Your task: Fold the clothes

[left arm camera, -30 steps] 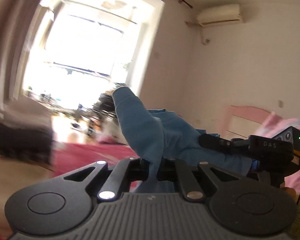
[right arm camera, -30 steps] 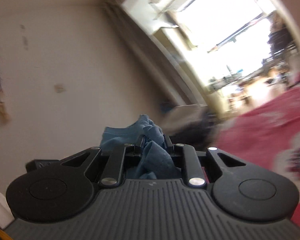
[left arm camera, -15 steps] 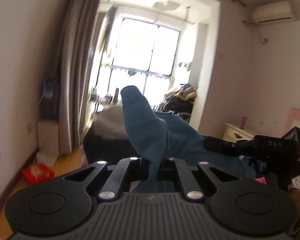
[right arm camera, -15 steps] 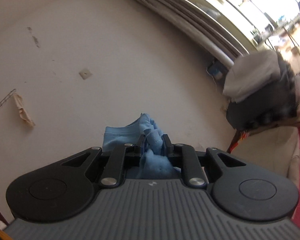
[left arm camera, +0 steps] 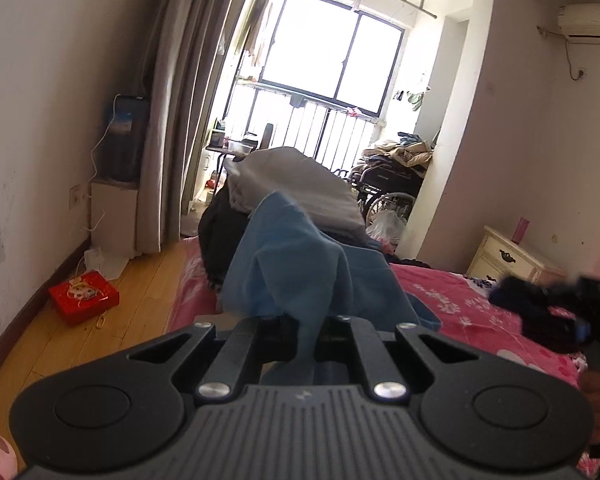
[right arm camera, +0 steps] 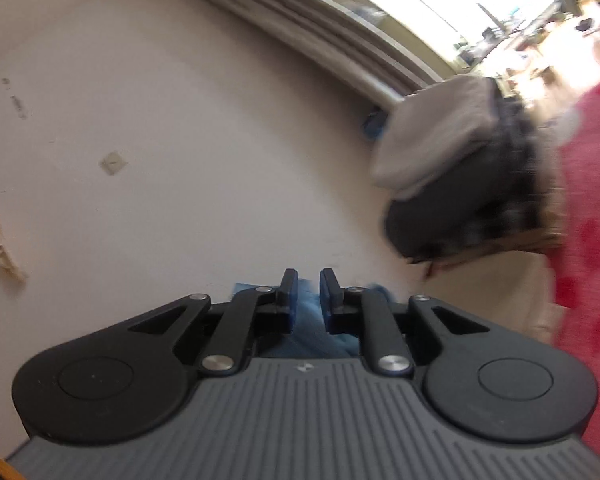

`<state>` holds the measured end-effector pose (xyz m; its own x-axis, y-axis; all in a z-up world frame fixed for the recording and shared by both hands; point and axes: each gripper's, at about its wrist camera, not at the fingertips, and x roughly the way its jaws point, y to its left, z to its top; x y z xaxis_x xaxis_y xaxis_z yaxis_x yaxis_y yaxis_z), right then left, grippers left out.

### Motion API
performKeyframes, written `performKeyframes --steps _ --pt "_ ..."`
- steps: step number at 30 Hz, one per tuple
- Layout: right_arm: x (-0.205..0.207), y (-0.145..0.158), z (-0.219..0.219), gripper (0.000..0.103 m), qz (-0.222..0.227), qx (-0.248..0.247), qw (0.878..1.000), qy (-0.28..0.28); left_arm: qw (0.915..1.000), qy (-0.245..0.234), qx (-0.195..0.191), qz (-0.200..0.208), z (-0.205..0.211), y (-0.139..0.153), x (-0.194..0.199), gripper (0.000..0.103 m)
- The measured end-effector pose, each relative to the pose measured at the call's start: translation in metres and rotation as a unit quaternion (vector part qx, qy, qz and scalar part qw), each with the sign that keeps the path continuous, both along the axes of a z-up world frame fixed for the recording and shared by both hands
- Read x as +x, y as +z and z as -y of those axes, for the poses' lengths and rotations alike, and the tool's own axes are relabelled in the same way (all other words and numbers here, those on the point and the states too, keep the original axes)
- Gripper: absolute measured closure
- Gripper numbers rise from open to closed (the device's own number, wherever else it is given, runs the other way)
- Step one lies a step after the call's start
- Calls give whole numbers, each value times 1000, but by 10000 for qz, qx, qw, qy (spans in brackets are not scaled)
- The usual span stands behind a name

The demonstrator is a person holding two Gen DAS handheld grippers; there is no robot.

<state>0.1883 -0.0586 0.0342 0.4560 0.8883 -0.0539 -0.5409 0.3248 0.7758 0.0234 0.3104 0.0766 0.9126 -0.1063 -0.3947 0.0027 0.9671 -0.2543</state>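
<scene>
A blue garment (left arm camera: 296, 264) is bunched up in front of my left gripper (left arm camera: 306, 320), which is shut on a fold of it; the cloth hides the fingertips. The rest of the garment trails down onto the pink bedspread (left arm camera: 460, 304). In the right wrist view my right gripper (right arm camera: 309, 292) stands open with a narrow gap. Blue cloth (right arm camera: 304, 320) shows only low between and behind its fingers (right arm camera: 289, 296). In the left wrist view the right gripper's body (left arm camera: 548, 304) is a blurred black shape at the right, over the bed.
A pile of grey and black clothes (left arm camera: 292, 184) sits at the bed's far end, also in the right wrist view (right arm camera: 452, 148). Beyond stand a wheelchair (left arm camera: 388, 188), a cream nightstand (left arm camera: 508, 256) and a red box (left arm camera: 84, 296) on the wooden floor.
My right gripper has opened, and the blue cloth that bunched above its fingers has dropped low. The left gripper keeps its hold and has tipped down toward the bed.
</scene>
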Motion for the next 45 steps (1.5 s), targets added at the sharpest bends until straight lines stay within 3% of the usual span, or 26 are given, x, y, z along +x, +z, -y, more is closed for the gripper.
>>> performKeyframes --steps 6,12,20,32,38,42,45 --pt "-2 -48 7 64 -405 -450 9982 18 10000 -18 82 -23 -1 1 7 96" --pt "-6 -70 -10 54 -697 -793 9940 278 9997 -131 204 -77 9 2 14 96" --pt "-18 -72 -6 48 -747 -640 9948 257 9995 -227 217 -80 20 10 18 96" --pt "-31 -71 26 46 -859 -419 9953 -169 9950 -691 657 306 65 37 -11 97" --pt "-53 -69 47 46 -842 -453 9949 -327 9854 -1279 892 678 107 64 -39 97" --pt "-78 -59 89 46 -810 -505 9935 -622 9762 -1831 781 856 143 83 -58 97" --pt "-104 -47 131 46 -778 -517 9911 -947 9688 -2283 435 860 168 92 -68 97"
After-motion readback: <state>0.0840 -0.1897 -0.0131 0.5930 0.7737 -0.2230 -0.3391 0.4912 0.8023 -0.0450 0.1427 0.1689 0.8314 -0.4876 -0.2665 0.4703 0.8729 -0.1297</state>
